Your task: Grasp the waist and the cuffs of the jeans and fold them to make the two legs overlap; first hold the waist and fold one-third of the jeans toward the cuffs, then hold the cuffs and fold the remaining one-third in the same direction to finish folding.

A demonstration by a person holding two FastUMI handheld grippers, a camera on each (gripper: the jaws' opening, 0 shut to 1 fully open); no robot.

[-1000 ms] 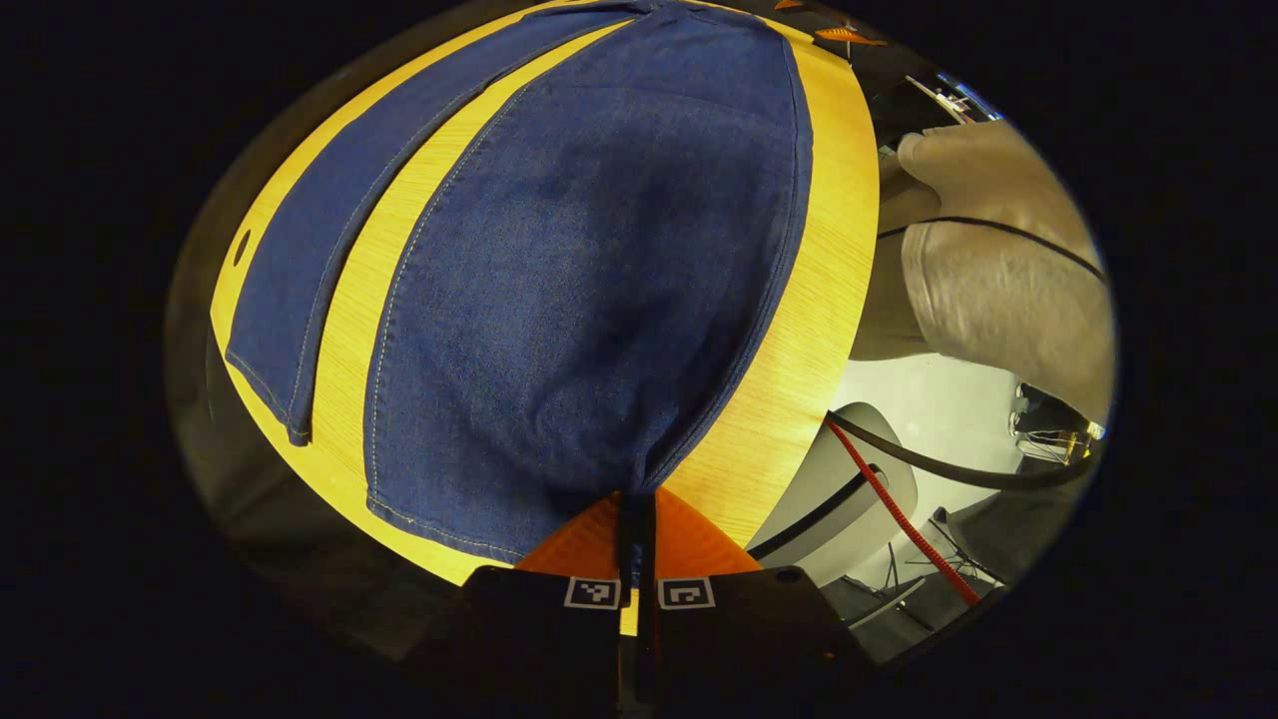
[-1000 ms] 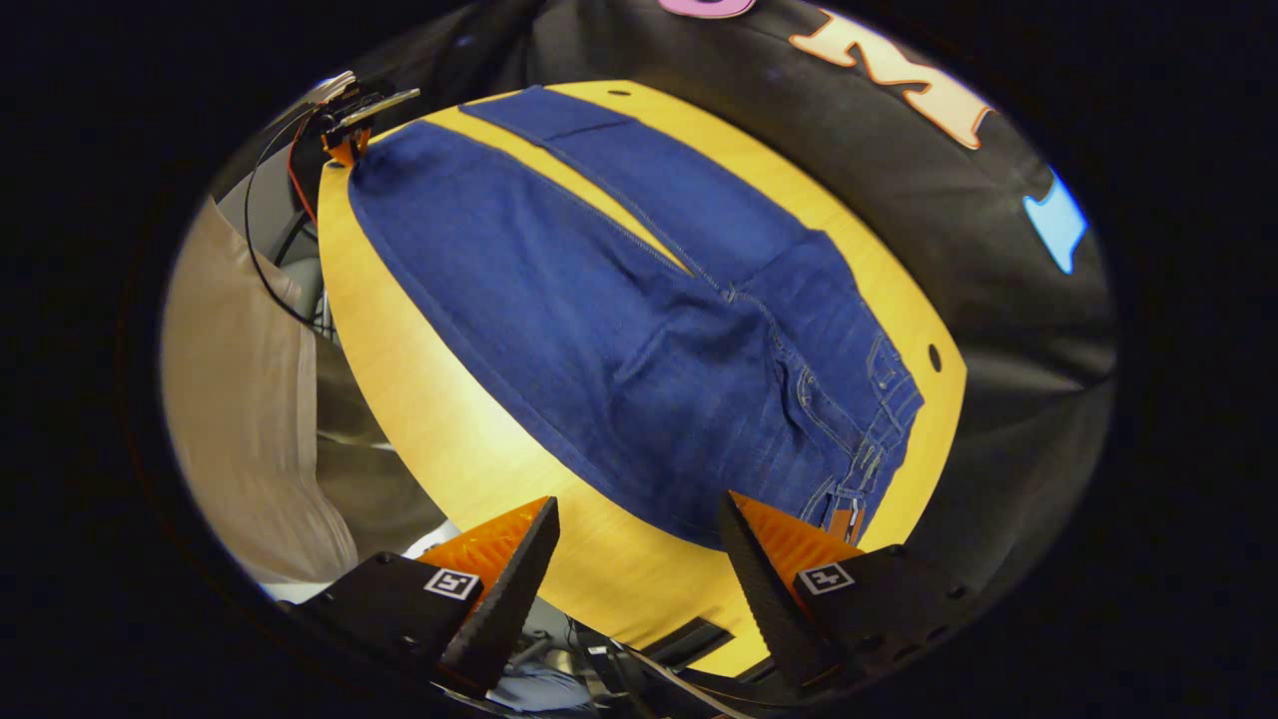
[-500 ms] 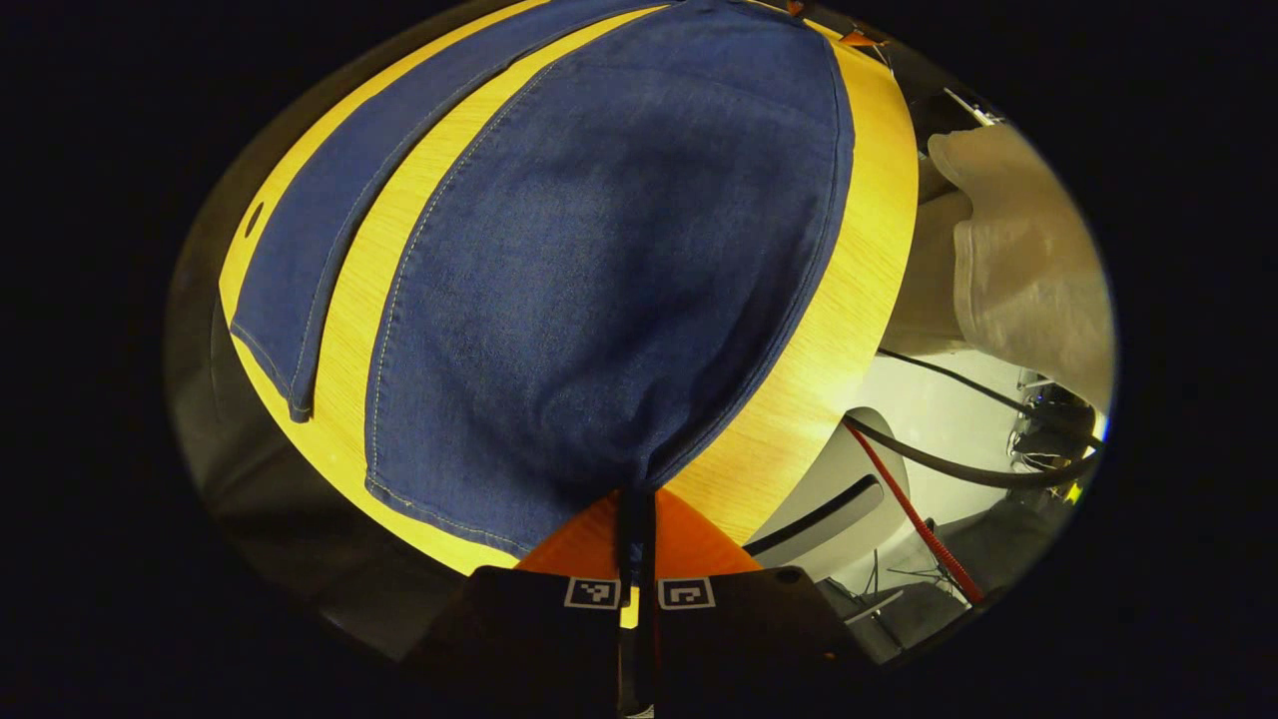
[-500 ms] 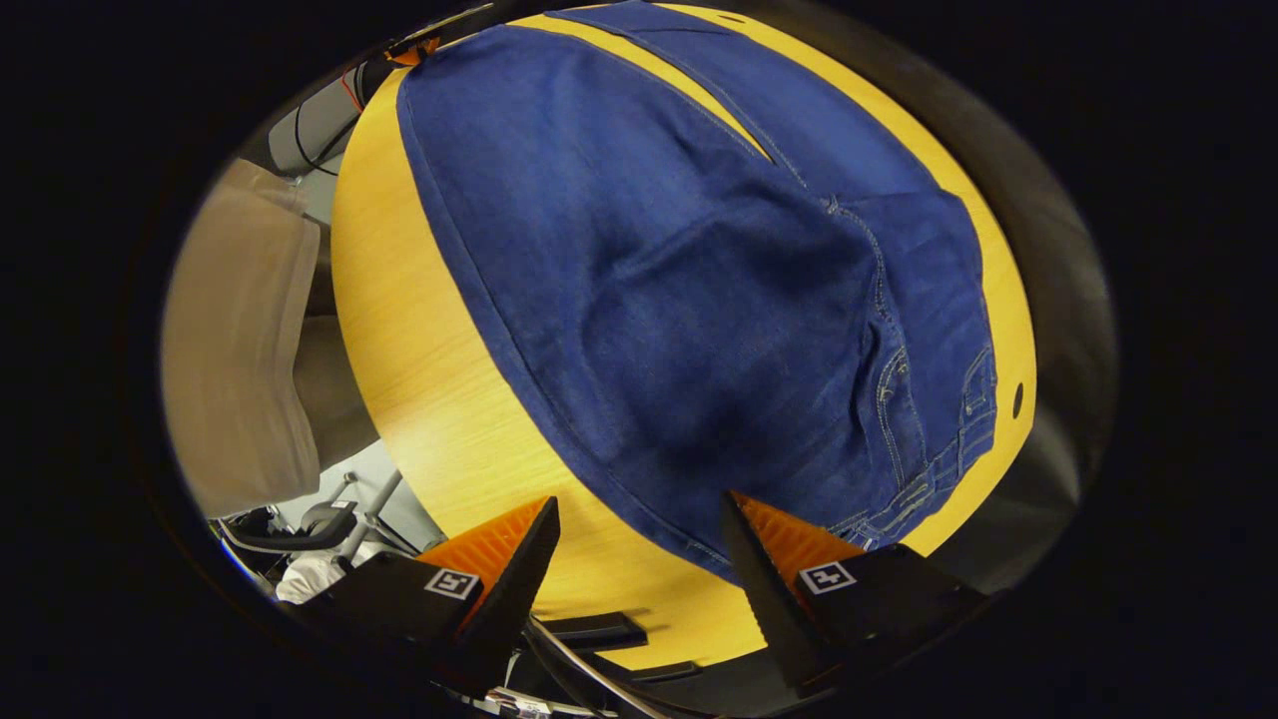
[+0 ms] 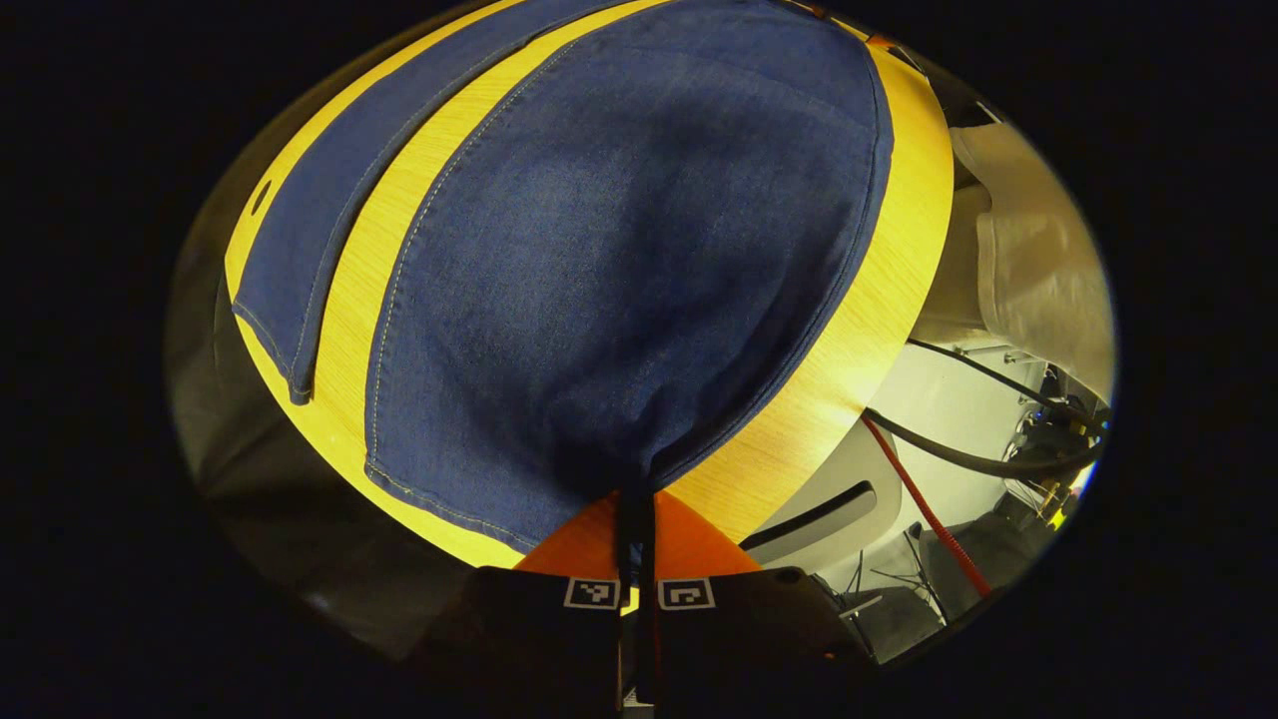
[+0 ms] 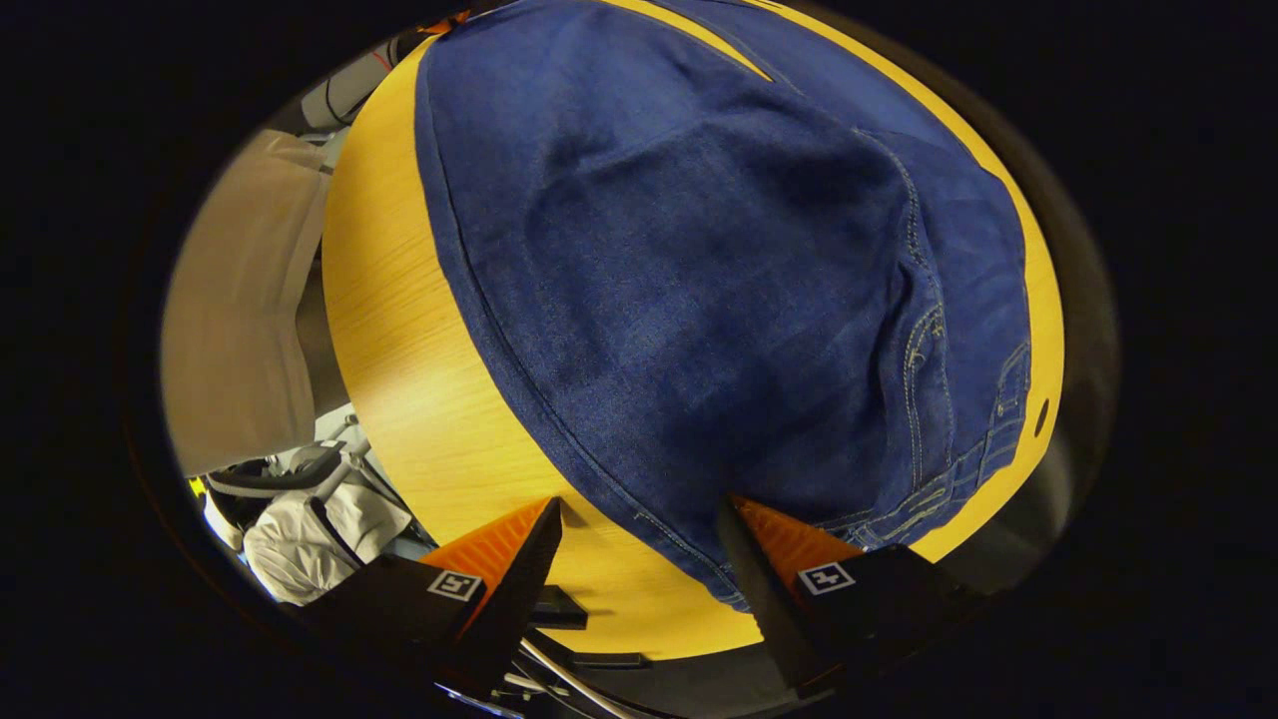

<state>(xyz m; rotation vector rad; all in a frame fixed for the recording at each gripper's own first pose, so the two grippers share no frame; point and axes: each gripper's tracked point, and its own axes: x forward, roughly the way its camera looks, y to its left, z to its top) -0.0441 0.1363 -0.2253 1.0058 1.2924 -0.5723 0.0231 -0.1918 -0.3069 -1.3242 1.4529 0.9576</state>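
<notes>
Pressed together at the bottom of the left gripper view, the left gripper (image 5: pixel 636 519) pinches the near corner of one cuff (image 5: pixel 469 499) of the blue jeans (image 5: pixel 619 250). That leg spreads away from the fingers across the yellow wooden table (image 5: pixel 849 340), and the other leg (image 5: pixel 319 220) lies beside it to the left with a strip of bare tabletop between them. A person's pale sleeve (image 5: pixel 1038 280) shows past the table's right edge, above cables (image 5: pixel 958 459) on the floor.

Spread wide in the right gripper view, the right gripper (image 6: pixel 639 559) has its fingers on either side of the waist corner (image 6: pixel 699 569) of the jeans, not pressing it. The waistband (image 6: pixel 958 469) runs off to the right along the table's edge, with pale clothing (image 6: pixel 240 330) at left.
</notes>
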